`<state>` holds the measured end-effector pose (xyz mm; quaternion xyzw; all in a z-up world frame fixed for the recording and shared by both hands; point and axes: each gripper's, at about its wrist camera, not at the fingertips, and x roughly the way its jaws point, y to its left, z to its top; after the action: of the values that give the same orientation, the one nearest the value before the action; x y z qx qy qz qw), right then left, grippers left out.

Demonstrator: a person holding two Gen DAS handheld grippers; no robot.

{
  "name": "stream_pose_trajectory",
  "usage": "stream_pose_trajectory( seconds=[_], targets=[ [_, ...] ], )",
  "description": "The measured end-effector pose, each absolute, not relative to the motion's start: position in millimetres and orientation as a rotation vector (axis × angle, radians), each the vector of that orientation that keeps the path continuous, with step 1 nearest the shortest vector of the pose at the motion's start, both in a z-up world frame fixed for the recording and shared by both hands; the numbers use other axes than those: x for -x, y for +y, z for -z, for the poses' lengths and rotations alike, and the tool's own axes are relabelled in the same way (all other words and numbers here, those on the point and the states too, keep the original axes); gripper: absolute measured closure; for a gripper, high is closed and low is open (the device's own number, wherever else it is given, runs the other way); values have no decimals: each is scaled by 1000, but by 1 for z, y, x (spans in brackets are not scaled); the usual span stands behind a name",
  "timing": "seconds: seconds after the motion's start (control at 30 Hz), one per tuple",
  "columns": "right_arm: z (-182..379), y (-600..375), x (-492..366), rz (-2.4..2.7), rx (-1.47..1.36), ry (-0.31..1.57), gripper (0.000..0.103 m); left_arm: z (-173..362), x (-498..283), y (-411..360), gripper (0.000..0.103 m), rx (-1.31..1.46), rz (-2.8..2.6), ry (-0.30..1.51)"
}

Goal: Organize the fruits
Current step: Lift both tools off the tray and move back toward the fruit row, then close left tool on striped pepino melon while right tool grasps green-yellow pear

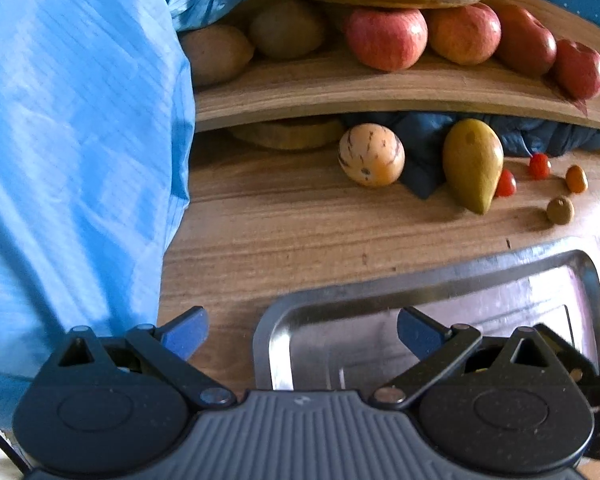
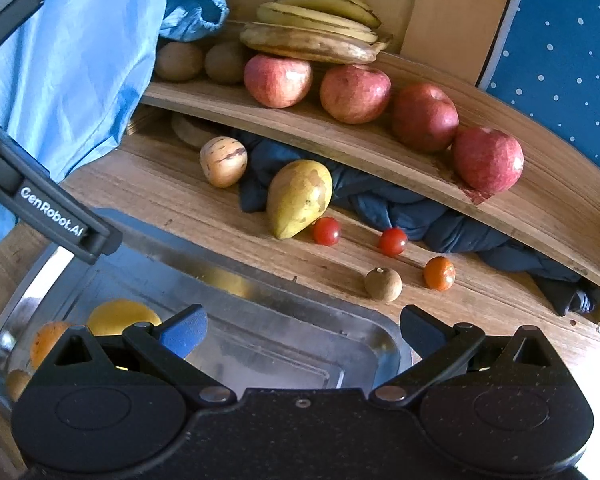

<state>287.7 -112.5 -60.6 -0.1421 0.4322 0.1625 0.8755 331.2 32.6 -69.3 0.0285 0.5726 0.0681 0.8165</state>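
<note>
Blue fabric sleeve (image 1: 80,160) is filling the 9 o'clock side of the left wrist view. Wooden shelf (image 2: 340,136) is arcing from 10 to 3 o'clock, carrying bananas (image 2: 316,28) stacked at 12 o'clock, four red apples (image 2: 356,94) in a row running toward 3 o'clock, and two kiwis (image 2: 180,62) at 11 o'clock.

Steel tray (image 2: 260,344) is sitting on the wooden tabletop (image 2: 160,200) at 6 to 8 o'clock in the right wrist view; a yellow citrus (image 2: 120,316) and an orange (image 2: 48,340) are lying in its 8 o'clock end, partly hidden behind the tongs. Dark blue cloth (image 2: 420,208) is bunching under the shelf.

Mango (image 2: 300,198) is lying at centre, tip pointing to 7 o'clock. Striped pepino melon (image 2: 223,161) is resting at 10 o'clock of it. Two cherry tomatoes (image 2: 326,231) are lying at 4 o'clock of the mango, the nearer one just beside its tip. A small orange fruit (image 2: 439,273) and a small brown fruit (image 2: 383,284) are sitting near the tray's far rim.

Left gripper (image 1: 300,334) is hanging over the tray's near edge, jaws spread wide, nothing between them. Right gripper (image 2: 300,330) is likewise gaping, empty, above the tray.
</note>
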Motion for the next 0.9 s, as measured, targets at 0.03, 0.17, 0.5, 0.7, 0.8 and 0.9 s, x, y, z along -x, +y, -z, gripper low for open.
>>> stream_pose_trajectory(
  seconds=[0.03,0.17,0.5,0.7,0.8,0.9],
  targets=[
    [61,-112,-289,-337,296,902,1,70,-334,33,1,-55,-148,1219],
    [64,-109,-295,-344,312,899,1,72,-345,35,1,-17,-159,1208],
    [76,-97,-319,-368,364,906,1,80,-371,41,1,55,-167,1185],
    [77,-91,-334,-373,376,904,1,82,-382,43,1,106,-123,1158],
    [78,-87,-342,-381,382,905,1,83,-388,45,1,127,-106,1146],
    [80,-85,-350,-388,386,906,1,83,-395,46,1,141,-94,1132]
  ],
)
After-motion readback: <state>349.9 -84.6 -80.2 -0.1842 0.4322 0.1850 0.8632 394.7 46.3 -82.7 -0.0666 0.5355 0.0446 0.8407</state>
